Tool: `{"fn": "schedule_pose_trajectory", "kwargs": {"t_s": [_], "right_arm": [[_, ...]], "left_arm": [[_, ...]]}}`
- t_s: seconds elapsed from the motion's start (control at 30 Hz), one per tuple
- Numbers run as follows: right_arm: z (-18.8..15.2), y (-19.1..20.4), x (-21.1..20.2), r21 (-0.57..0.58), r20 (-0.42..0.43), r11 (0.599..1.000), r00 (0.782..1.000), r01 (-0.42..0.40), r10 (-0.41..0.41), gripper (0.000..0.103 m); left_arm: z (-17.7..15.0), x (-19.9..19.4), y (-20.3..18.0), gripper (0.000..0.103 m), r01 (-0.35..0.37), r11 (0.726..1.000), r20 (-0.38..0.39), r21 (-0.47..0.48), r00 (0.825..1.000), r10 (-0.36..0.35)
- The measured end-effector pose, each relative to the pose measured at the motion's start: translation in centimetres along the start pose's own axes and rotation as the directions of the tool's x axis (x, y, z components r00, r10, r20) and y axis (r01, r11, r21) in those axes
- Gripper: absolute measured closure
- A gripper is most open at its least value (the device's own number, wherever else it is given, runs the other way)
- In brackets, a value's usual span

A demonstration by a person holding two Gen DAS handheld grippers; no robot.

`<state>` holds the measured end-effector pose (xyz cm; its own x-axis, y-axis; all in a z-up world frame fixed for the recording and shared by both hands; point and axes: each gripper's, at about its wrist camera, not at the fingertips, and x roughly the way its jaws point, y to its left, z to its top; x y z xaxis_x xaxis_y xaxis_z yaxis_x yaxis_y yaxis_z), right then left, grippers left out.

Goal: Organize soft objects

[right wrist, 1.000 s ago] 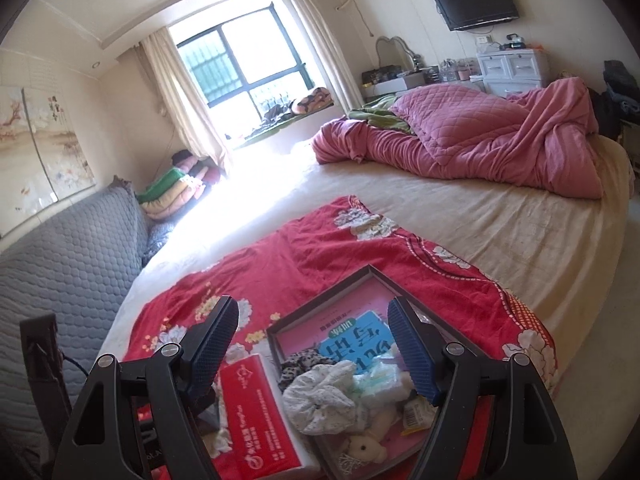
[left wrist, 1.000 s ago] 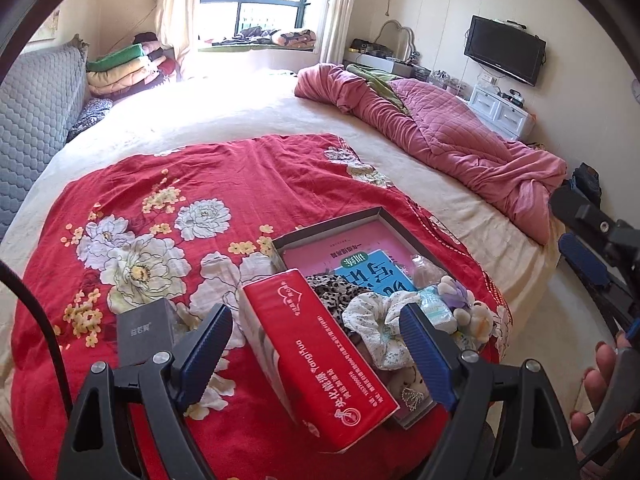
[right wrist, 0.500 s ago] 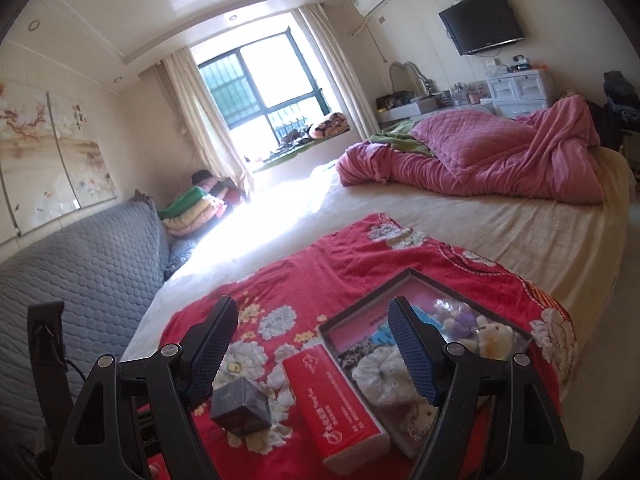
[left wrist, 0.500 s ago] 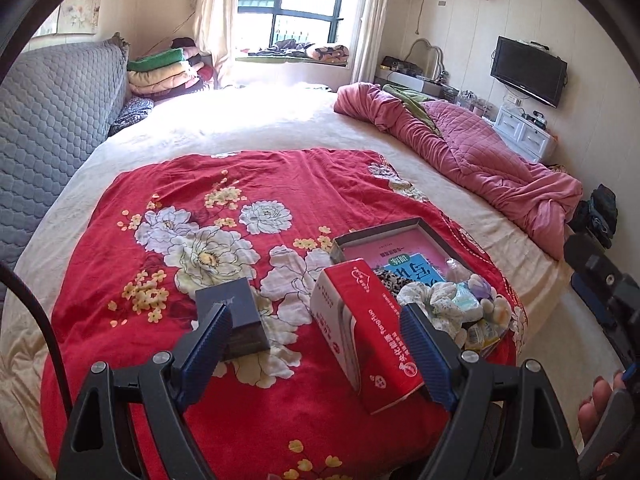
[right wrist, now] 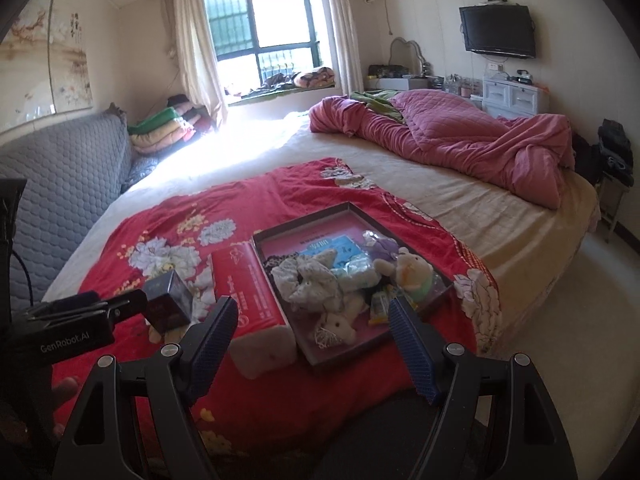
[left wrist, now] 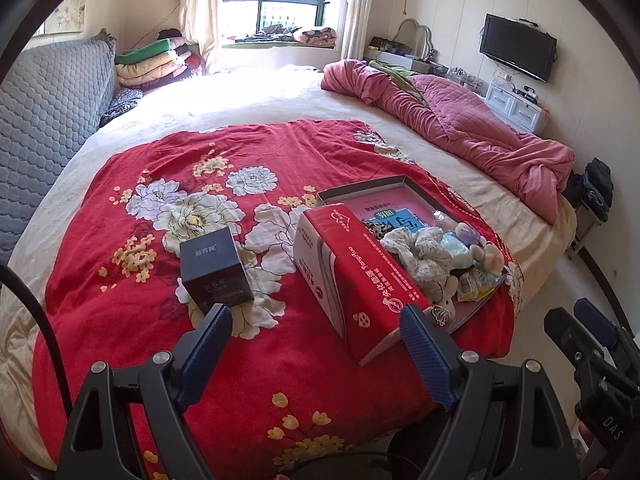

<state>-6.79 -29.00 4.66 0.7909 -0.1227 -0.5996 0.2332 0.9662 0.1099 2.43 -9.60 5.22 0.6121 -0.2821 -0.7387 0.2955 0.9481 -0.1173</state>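
A shallow dark tray lies on a red floral blanket. It holds a white scrunchie, small plush toys, a leopard-print piece and small packets. A red tissue pack lies along the tray's left side. A dark cube box stands left of it. My left gripper is open and empty, held back above the blanket's near end. My right gripper is open and empty, in front of the tray.
A pink quilt is heaped at the bed's far right. A grey padded headboard runs along the left. Folded blankets are stacked by the window. The bed's right edge drops to the floor.
Both grippers have pulled back and away from the bed; the tray, tissue pack and cube box look smaller and farther. Both stay open and empty.
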Motion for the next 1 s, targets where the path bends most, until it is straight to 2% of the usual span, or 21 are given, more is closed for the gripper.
{"fn": "schedule_pose_trajectory", "kwargs": {"t_s": [0.4,1.0], "right_arm": [[-1.1,-0.4,0.8,0.006,-0.053,1.000,0.998,0.023,-0.022,0.024],[-1.7,-0.9,2.6,0.026,-0.121,0.999,0.992,0.028,-0.025,0.024]], "left_arm": [[-2.3,0.8,-2.3,0.018,-0.003,0.999,-0.038,0.046,0.999,0.004],[-2.9,2.0,-2.4,0.018,-0.013,0.999,-0.069,0.047,0.997,0.016]]}}
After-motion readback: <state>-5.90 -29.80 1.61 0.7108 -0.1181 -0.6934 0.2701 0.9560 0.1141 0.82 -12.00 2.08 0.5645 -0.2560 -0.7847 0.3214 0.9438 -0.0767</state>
